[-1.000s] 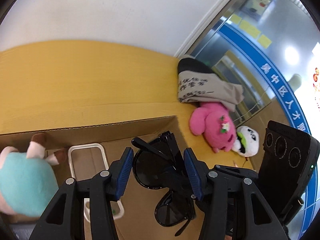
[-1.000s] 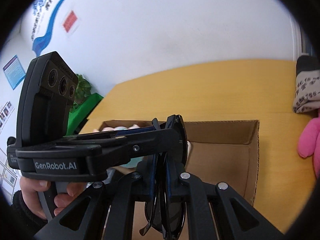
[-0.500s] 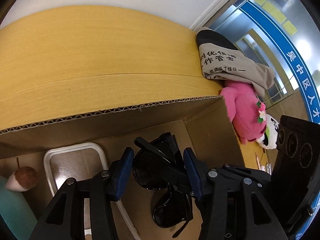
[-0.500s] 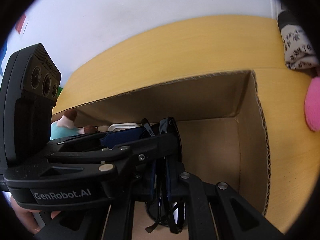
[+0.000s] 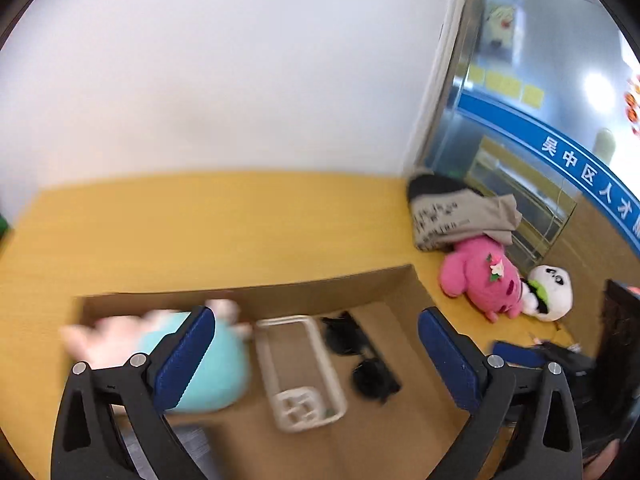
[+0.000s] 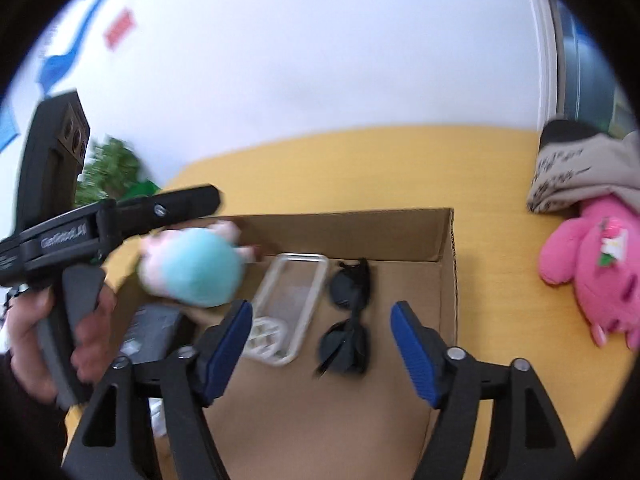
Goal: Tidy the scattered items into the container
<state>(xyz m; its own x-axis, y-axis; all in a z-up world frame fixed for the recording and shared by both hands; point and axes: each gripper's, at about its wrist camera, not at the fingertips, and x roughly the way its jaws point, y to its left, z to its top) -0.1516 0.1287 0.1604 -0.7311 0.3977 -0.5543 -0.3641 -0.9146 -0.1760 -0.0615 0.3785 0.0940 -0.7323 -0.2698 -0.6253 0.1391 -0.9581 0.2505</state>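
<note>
- Teal-and-pink plush (image 5: 200, 356) at left end inside cardboard box (image 5: 304, 294), blurred; dark flat item (image 6: 154, 330) just below it in right wrist view, unclear what.
- Clear phone case (image 5: 298, 372) flat on box floor, just right of plush.
- Black sunglasses (image 6: 350, 320) lying loose on box floor beside phone case, touched by neither gripper.
- Left gripper (image 5: 316, 354) above box, fingers (image 5: 186, 356) spread wide and opening, nothing between them but the box contents below.
- Right gripper (image 6: 322, 346) above box, fingers (image 6: 230, 338) apart and opening, sunglasses seen below the gap, not pressed.
- Hand (image 6: 44, 344) gripping left gripper's handle at far left of right wrist view.
- Pink plush (image 5: 482, 276) on yellow worktop (image 5: 200, 224), outside box to the right, touching panda plush (image 5: 550, 292).
- Folded printed cloth (image 5: 456, 208) behind pink plush, near wall corner.
</note>
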